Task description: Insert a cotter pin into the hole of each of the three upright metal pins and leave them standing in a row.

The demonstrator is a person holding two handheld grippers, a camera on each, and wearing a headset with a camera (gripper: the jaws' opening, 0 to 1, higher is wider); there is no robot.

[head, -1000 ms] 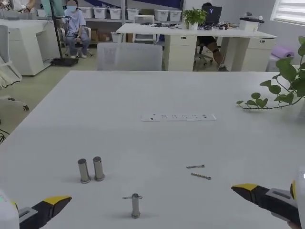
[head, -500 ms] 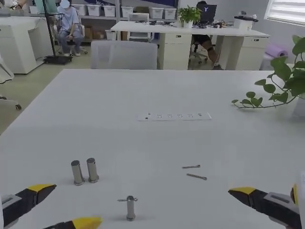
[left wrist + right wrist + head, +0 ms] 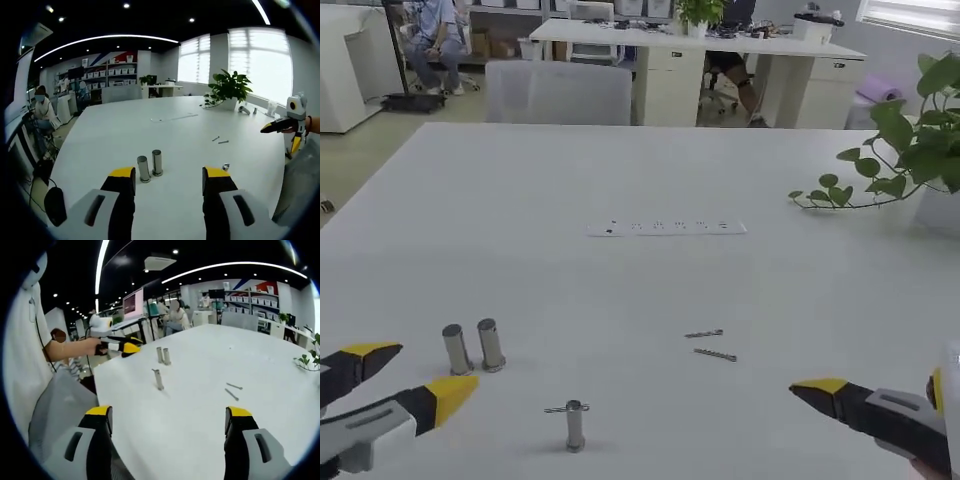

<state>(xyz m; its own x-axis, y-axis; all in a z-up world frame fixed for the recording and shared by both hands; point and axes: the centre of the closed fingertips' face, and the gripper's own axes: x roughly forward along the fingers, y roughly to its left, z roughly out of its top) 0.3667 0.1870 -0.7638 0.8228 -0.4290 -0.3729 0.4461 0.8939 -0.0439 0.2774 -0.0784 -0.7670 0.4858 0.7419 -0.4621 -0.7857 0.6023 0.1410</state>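
Wide open and empty, my left gripper [image 3: 408, 373] and right gripper [image 3: 169, 412] hover low over the white table [image 3: 640, 280]. Two loose cotter pins [image 3: 716, 354] lie flat, roughly crosswise, ahead and left of the right gripper, the nearer one. Two bare upright pins [image 3: 490, 344] stand beside the left gripper, and a third pin [image 3: 575, 427] is already fitted.

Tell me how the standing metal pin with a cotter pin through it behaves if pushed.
The metal pin stands tall and narrow, so it would probably tip rather than slide. Fallen, its round body might roll on the smooth table, though the protruding cotter pin would likely stop it.
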